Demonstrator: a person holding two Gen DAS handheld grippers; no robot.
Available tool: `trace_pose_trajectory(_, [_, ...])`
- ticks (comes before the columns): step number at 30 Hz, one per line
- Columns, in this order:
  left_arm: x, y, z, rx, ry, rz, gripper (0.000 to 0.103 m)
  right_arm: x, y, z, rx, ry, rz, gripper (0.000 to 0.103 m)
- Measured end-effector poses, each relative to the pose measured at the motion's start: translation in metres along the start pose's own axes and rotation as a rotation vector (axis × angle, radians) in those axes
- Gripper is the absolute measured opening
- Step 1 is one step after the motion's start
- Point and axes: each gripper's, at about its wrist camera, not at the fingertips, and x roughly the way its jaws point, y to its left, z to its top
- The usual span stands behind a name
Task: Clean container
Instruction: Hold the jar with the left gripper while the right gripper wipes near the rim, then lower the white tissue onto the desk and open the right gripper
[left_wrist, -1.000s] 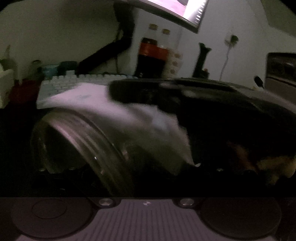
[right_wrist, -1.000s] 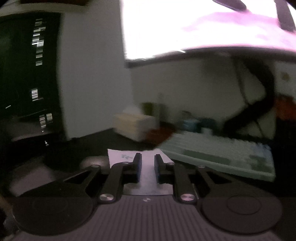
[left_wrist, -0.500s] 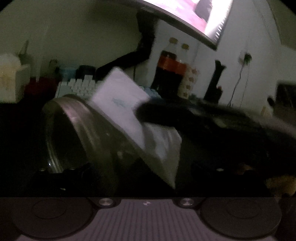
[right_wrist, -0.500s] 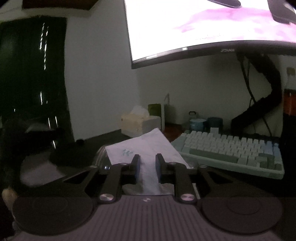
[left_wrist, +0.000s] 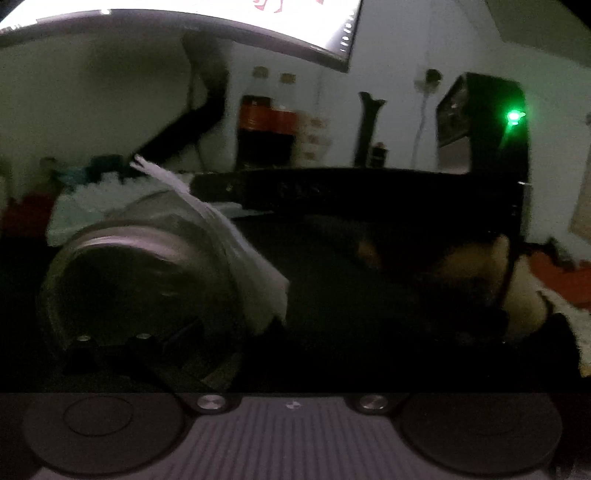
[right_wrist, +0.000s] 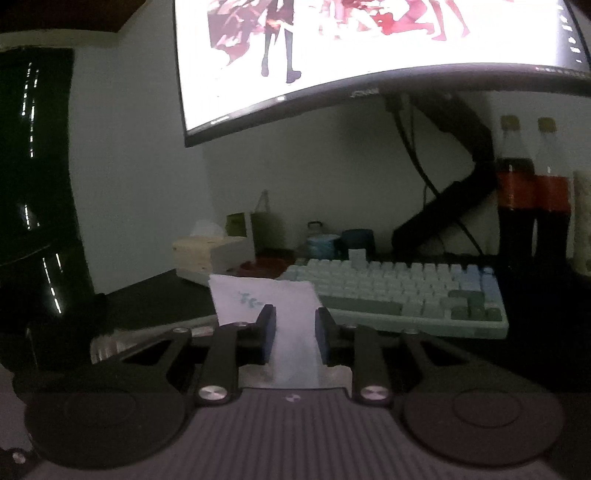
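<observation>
Fingers (left_wrist: 107, 354) of the left gripper (left_wrist: 140, 332) sat dark behind the glass jar (left_wrist: 140, 291), grip state unreadable; no legible writing. Tissue (left_wrist: 255, 273) draped the jar's right side.

Right view: fingers (right_wrist: 266, 334) of the right gripper (right_wrist: 293, 334) were narrow, pinching the tissue (right_wrist: 273, 306) with its small blue print, jar (right_wrist: 107, 343) just below-left. Monitor (right_wrist: 369, 55) bezel logo was unreadable; cola bottles (right_wrist: 532, 199) had red labels.

Both wrist views (low, close) share keyboard (right_wrist: 399, 295).
</observation>
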Motion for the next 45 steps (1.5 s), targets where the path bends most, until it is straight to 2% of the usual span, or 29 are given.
trace_pose_trajectory(6, [0.001, -0.004, -0.004, 0.019, -0.016, -0.01, 0.102, 0.007, 0.0, 0.003, 0.002, -0.005, 0.017, 0.027])
trace_pose_trajectory(9, [0.001, -0.001, -0.003, 0.02, -0.024, -0.006, 0.102, 0.012, 0.001, 0.007, -0.019, -0.001, 0.075, 0.026])
trace_pose_trajectory(11, [-0.001, 0.0, -0.003, 0.021, -0.037, -0.001, 0.102, 0.017, -0.001, 0.011, -0.029, 0.015, 0.144, 0.026])
trace_pose_trajectory(13, [0.0, 0.001, -0.002, 0.022, -0.032, 0.015, 0.102, 0.019, -0.006, 0.015, 0.006, 0.045, 0.202, 0.026])
trace_pose_trajectory(18, [0.005, 0.002, -0.007, 0.071, -0.007, 0.073, 0.102, 0.013, -0.014, 0.015, 0.038, 0.066, 0.245, 0.027])
trace_pose_trajectory(19, [0.006, 0.001, -0.007, 0.079, -0.008, 0.08, 0.102, 0.011, -0.017, 0.014, 0.047, 0.07, 0.248, 0.031])
trace_pose_trajectory(21, [0.007, -0.001, -0.008, 0.092, -0.009, 0.092, 0.102, 0.004, -0.023, 0.014, 0.057, 0.076, 0.251, 0.047])
trace_pose_trajectory(23, [0.009, -0.003, -0.01, 0.112, -0.012, 0.109, 0.102, -0.005, -0.033, 0.015, 0.043, 0.071, 0.241, 0.069])
trace_pose_trajectory(25, [0.01, -0.004, -0.012, 0.136, -0.013, 0.128, 0.102, -0.011, -0.045, 0.017, 0.027, 0.094, 0.229, 0.075])
trace_pose_trajectory(27, [0.011, -0.005, -0.014, 0.144, -0.015, 0.141, 0.102, -0.015, -0.057, 0.019, 0.011, 0.13, 0.257, 0.077])
trace_pose_trajectory(31, [0.012, -0.004, -0.012, 0.14, -0.013, 0.141, 0.102, -0.019, -0.07, 0.02, -0.071, 0.15, 0.336, 0.082])
trace_pose_trajectory(34, [0.013, -0.005, -0.012, 0.149, -0.016, 0.142, 0.102, -0.011, -0.061, 0.014, -0.176, 0.205, 0.379, 0.083])
trace_pose_trajectory(37, [0.014, -0.005, -0.012, 0.157, -0.016, 0.141, 0.102, -0.01, -0.039, 0.004, -0.406, 0.219, 0.439, 0.091])
trace_pose_trajectory(40, [0.014, -0.004, -0.011, 0.155, -0.017, 0.142, 0.102, -0.007, -0.017, -0.006, -0.592, 0.236, 0.439, 0.091])
trace_pose_trajectory(42, [0.011, -0.004, -0.013, 0.149, -0.02, 0.142, 0.102, -0.001, -0.01, -0.009, -0.633, 0.237, 0.425, 0.08])
trace_pose_trajectory(43, [0.011, -0.004, -0.013, 0.147, -0.019, 0.142, 0.102, 0.003, -0.01, -0.009, -0.622, 0.256, 0.425, 0.052])
trace_pose_trajectory(44, [0.01, -0.004, -0.013, 0.145, -0.019, 0.142, 0.102, 0.008, -0.011, -0.007, -0.596, 0.267, 0.418, 0.007])
trace_pose_trajectory(45, [0.01, -0.004, -0.013, 0.141, -0.019, 0.143, 0.102, 0.01, -0.014, -0.005, -0.56, 0.256, 0.388, 0.007])
